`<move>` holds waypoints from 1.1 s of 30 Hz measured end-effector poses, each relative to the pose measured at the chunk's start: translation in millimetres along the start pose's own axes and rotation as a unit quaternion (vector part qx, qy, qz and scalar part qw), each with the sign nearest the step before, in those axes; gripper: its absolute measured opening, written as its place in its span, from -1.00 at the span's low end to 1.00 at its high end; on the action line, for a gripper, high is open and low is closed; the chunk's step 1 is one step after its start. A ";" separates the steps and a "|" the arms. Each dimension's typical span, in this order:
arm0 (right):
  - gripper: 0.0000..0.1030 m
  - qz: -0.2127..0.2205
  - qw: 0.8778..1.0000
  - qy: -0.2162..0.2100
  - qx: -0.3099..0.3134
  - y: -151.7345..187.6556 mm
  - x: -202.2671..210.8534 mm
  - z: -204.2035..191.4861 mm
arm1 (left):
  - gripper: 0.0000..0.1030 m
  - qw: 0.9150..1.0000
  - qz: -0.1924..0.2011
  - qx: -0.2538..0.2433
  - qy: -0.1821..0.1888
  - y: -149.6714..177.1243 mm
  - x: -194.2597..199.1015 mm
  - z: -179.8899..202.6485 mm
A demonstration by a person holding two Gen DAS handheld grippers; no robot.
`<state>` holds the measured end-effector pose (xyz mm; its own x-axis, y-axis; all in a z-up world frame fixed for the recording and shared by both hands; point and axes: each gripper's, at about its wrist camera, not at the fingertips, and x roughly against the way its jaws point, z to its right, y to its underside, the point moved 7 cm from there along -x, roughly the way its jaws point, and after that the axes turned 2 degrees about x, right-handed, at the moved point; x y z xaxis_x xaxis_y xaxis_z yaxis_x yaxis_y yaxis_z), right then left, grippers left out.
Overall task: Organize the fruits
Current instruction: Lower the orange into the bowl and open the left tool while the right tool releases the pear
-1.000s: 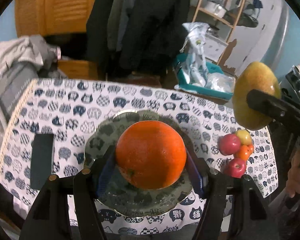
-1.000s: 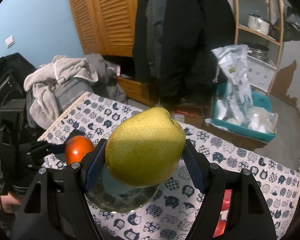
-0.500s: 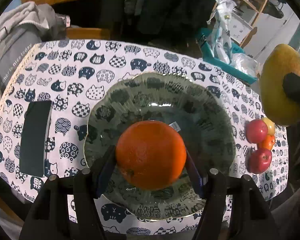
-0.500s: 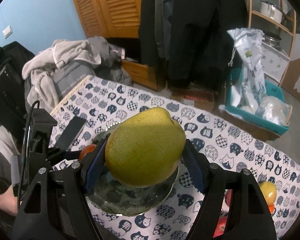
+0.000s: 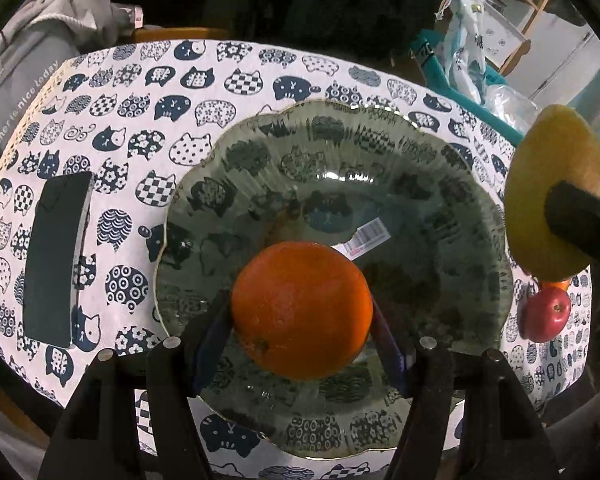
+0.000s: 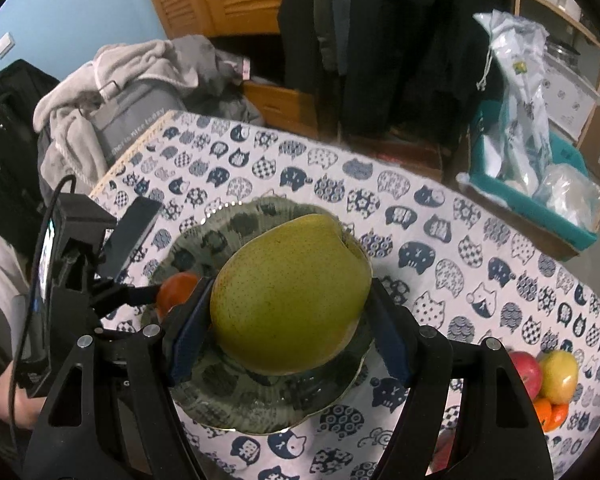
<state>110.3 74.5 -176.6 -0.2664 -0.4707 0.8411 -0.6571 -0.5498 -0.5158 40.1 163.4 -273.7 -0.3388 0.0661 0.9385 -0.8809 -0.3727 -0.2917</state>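
Note:
My left gripper [image 5: 302,320] is shut on an orange [image 5: 302,308] and holds it low over the near part of a scalloped glass plate [image 5: 340,152] on the cat-print tablecloth. My right gripper [image 6: 285,320] is shut on a large yellow-green pear [image 6: 289,300] above the same plate [image 6: 259,412]. In the left wrist view the pear [image 5: 556,184] hangs at the plate's right rim. In the right wrist view the orange [image 6: 175,288] shows at the left, held by the left gripper.
Several small fruits lie at the table's right edge: a red apple [image 5: 546,316], and a yellow one [image 6: 558,376] in the right wrist view. A dark phone [image 5: 55,256] lies left of the plate. A teal bin with bags [image 6: 532,184] stands beyond the table.
Both grippers have come down and closer over the plate. The plate fills more of both views. The pear now sits nearer the plate's right rim.

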 end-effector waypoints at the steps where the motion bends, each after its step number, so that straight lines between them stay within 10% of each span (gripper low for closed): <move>1: 0.44 -0.005 1.000 -0.003 -0.002 1.7 -4.2 0.3 | 0.33 1.000 -0.003 -0.001 0.000 0.6 -2.6 0.5; 33: 0.44 -0.100 0.994 -0.029 -0.031 47.1 -76.6 1.2 | 0.34 0.999 -0.013 -0.041 -0.007 14.1 -6.6 17.2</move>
<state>100.6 83.8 -265.6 -0.0870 -0.3965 0.9139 -0.7349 -0.5938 -0.3275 35.6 141.8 -280.8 -0.3110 0.0612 0.9484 -0.9140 -0.2930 -0.2808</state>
